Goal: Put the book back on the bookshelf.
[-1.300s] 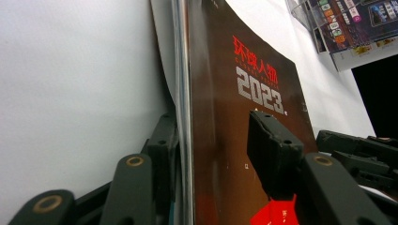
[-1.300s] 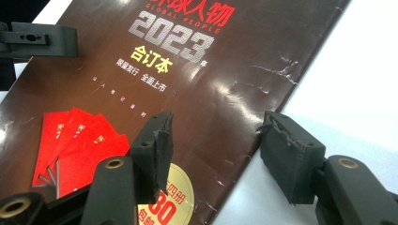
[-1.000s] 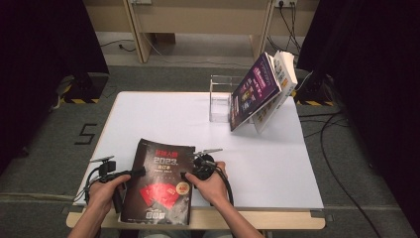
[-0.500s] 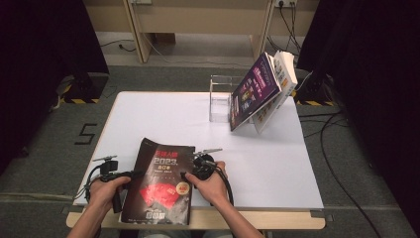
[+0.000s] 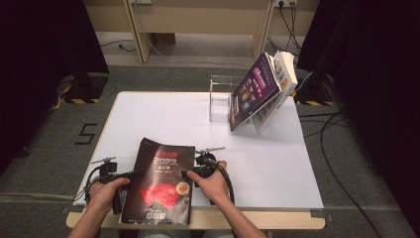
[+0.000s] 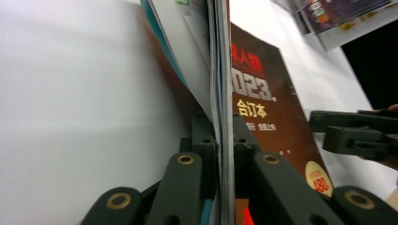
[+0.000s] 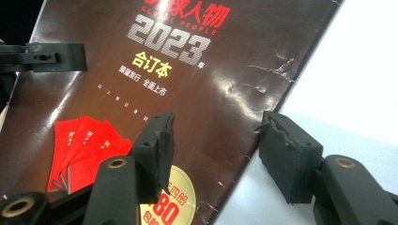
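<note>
Near the counter's (image 5: pixel 163 114) front edge, left of its middle, a dark magazine (image 5: pixel 161 181) lies slightly lifted, the left gripper (image 5: pixel 130 174) at its left side and the right gripper (image 5: pixel 187 173) at its right. From the left gripper view, its fingers (image 6: pixel 204 136) have just closed, clamping the magazine's edge (pages seen edge-on). From the right gripper view, those fingers (image 7: pixel 157 140) stand wide, straddling the creased right edge without pressing it.
</note>
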